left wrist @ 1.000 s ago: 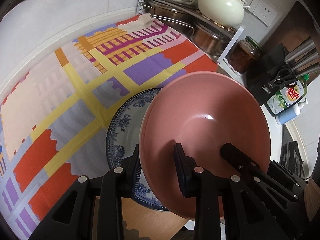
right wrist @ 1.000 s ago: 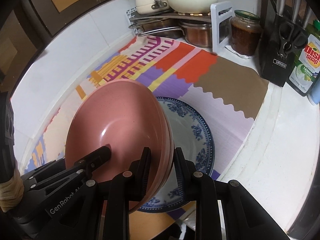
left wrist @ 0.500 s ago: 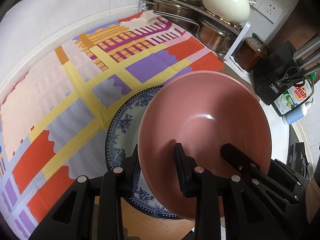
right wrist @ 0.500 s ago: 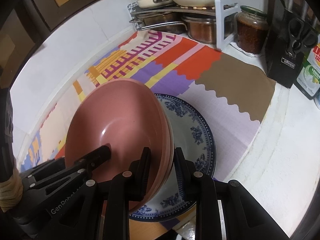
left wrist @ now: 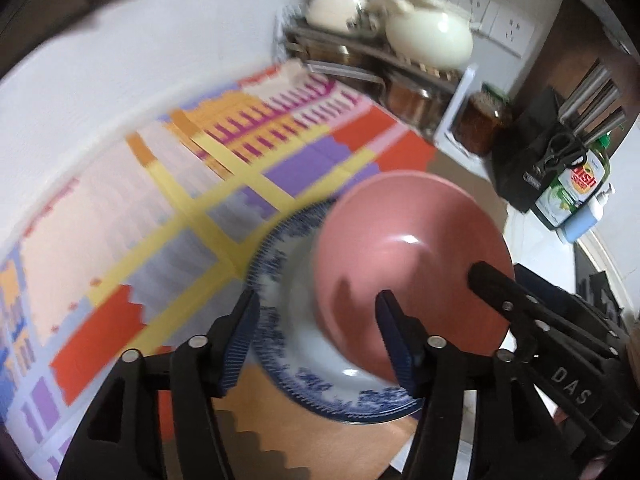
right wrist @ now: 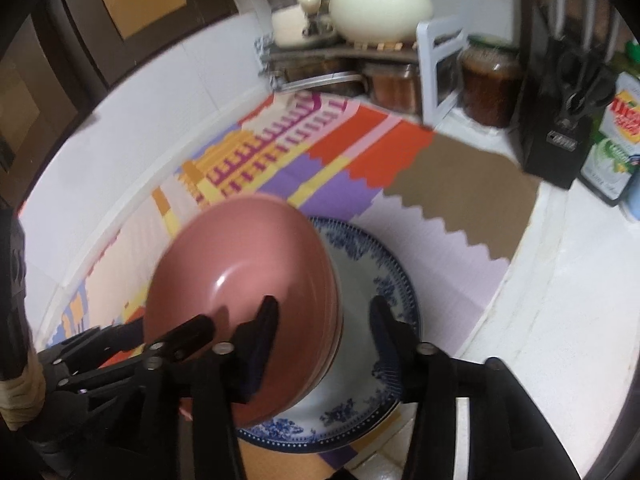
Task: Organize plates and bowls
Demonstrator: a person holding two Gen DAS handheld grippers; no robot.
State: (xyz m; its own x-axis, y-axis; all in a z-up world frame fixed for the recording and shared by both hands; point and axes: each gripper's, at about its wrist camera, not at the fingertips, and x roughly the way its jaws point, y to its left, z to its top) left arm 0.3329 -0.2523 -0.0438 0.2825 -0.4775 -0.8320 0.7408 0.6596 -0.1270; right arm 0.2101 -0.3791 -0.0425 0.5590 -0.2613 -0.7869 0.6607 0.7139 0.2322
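A pink bowl (left wrist: pixel 412 256) rests on a blue-and-white plate (left wrist: pixel 288 280) on the colourful mat. My left gripper (left wrist: pixel 316 336) is open, its jaws spread wide on either side of the bowl's near rim. In the right wrist view the same pink bowl (right wrist: pixel 244 276) sits on the plate (right wrist: pixel 372 280). My right gripper (right wrist: pixel 324 332) is open too, its jaws standing either side of the bowl's right rim. The other gripper's fingers (right wrist: pixel 188 336) show at the bowl's left edge.
A patterned mat (left wrist: pixel 160 208) covers the counter. At the back stands a rack with a cream pot (left wrist: pixel 428 36) and steel pans. A jar (right wrist: pixel 492 84), a black knife block (right wrist: pixel 564 128) and a dish soap bottle (left wrist: pixel 576 188) stand at the right.
Both grippers have opened and let go of the pink bowl. The bowl has come down onto the blue-and-white plate. Both cameras have pulled back and the views are blurred by motion.
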